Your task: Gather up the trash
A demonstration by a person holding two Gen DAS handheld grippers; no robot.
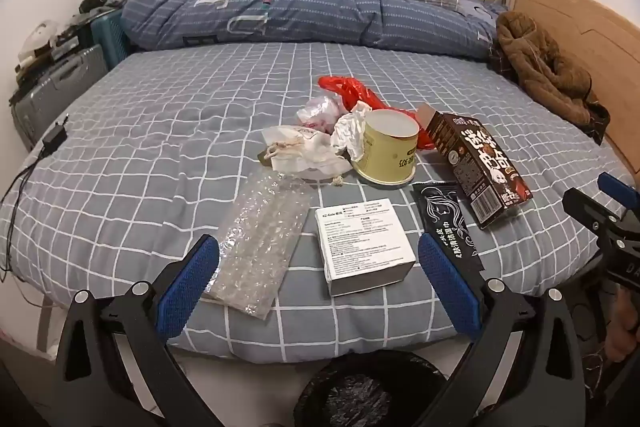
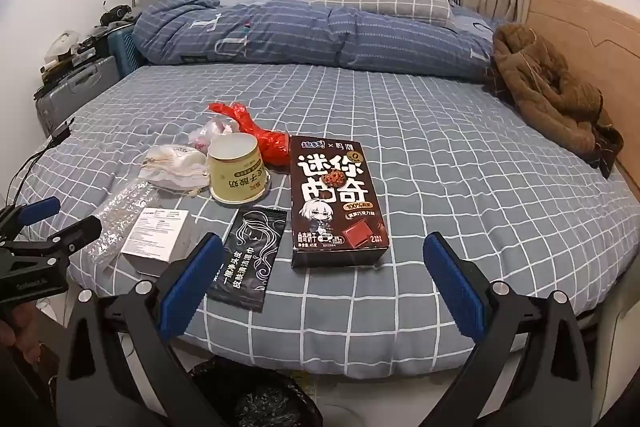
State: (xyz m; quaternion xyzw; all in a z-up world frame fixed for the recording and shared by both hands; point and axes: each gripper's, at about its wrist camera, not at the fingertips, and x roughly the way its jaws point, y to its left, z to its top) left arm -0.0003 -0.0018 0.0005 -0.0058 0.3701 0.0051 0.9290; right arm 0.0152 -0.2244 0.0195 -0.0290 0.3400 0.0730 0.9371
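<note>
Trash lies in a cluster on the bed's grey checked sheet. A white box sits just ahead of my left gripper, whose jaws stand wide open and empty. Left of the box lies bubble wrap; right of it a black sachet. Behind are an upturned yellow paper cup, a dark biscuit box, crumpled white bags and a red plastic bag. My right gripper hangs open just before the biscuit box and the sachet.
A black-lined trash bin stands on the floor below the bed's near edge, bin under both grippers. A rolled blue duvet and a pillow lie at the back, a brown jacket at right, a suitcase and charger cable at left.
</note>
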